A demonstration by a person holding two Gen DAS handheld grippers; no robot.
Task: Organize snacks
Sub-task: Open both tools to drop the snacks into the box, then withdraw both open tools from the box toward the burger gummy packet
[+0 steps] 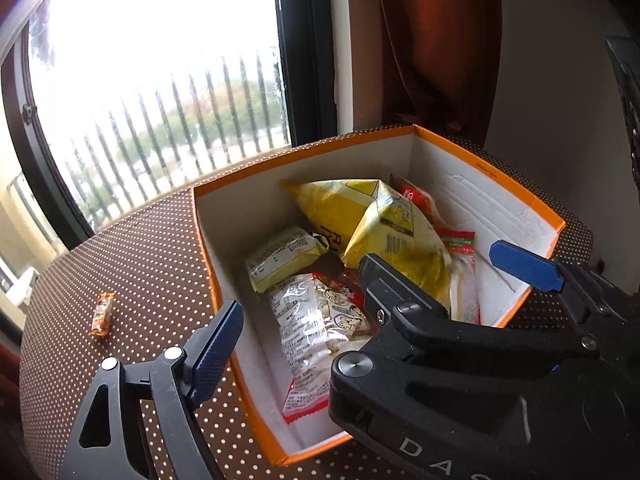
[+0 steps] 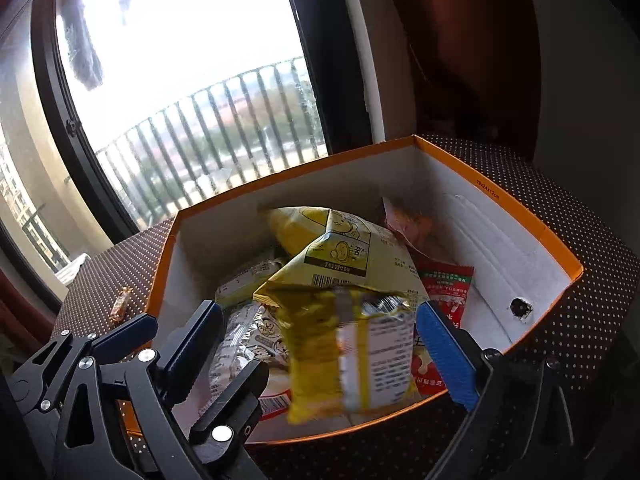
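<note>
An orange box with white inner walls (image 1: pixel 248 208) (image 2: pixel 480 232) holds several snack packets. Among them are a large yellow bag (image 1: pixel 372 216) (image 2: pixel 340 248), a white printed packet (image 1: pixel 316 320) (image 2: pixel 244 340) and a red packet (image 1: pixel 460 248) (image 2: pixel 444 284). My right gripper (image 2: pixel 320 320) (image 1: pixel 436 258) hangs open over the box. A blurred yellow packet (image 2: pixel 348 360) sits between its blue pads (image 2: pixel 444 356), and the left pad is clear of it. My left gripper (image 1: pixel 320 308) is open above the box's near left corner with nothing between its fingers. Its right finger is hidden behind the right gripper.
A small wrapped candy (image 1: pixel 103 314) (image 2: pixel 122 304) lies on the brown dotted tablecloth (image 1: pixel 152 248) left of the box. A window with railings lies beyond the table's far edge. A dark red curtain (image 1: pixel 432 40) hangs behind the box, and the two grippers overlap closely.
</note>
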